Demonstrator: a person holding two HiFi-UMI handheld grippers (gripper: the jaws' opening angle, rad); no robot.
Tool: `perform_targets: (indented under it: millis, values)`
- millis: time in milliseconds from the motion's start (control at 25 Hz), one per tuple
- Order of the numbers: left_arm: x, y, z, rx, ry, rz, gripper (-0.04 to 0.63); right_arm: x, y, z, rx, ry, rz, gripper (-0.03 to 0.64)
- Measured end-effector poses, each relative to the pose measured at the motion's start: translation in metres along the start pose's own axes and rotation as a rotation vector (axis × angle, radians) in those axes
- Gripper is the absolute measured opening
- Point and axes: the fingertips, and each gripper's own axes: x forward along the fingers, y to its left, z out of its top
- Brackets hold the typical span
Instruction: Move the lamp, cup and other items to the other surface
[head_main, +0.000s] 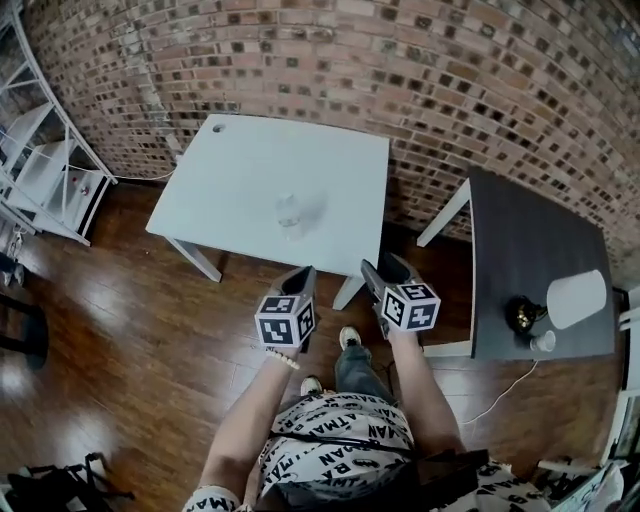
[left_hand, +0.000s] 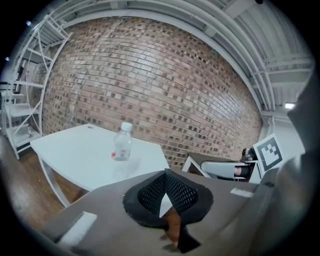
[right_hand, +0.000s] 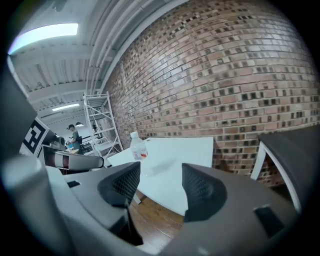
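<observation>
Left tool (head_main: 304, 274) and right tool (head_main: 384, 266) hover empty in the head view; lamp (head_main: 576, 298) and cup (head_main: 543, 342) stand on the dark bench (head_main: 520, 230) at 3 o'clock. Left gripper view: jaws closed. Right gripper view: jaws apart. Next is probably a turn right to reach the lamp.

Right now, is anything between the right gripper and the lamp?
Nothing visible. Only bare dark table lies between the open right gripper and the lamp; the cup sits beside its base, off that line.
</observation>
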Motion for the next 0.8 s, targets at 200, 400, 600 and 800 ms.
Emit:
perform_targets:
  millis: [200,400,600,800]
  values:
    - [0.004,-0.041,-0.017,0.026,0.030,-0.108,0.002,-0.054,-0.027,-0.022,0.064,-0.038,-0.135,0.273]
    - [0.022,-0.100,-0.017,0.091,0.055,-0.239,0.002,-0.108,-0.070,-0.041,0.142,-0.075,-0.286,0.273]
    - [0.063,-0.200,-0.042,0.169,0.117,-0.392,0.002,-0.191,-0.153,-0.067,0.223,-0.108,-0.463,0.273]
    - [0.088,-0.293,-0.065,0.236,0.163,-0.516,0.002,-0.273,-0.228,-0.091,0.280,-0.145,-0.650,0.273]
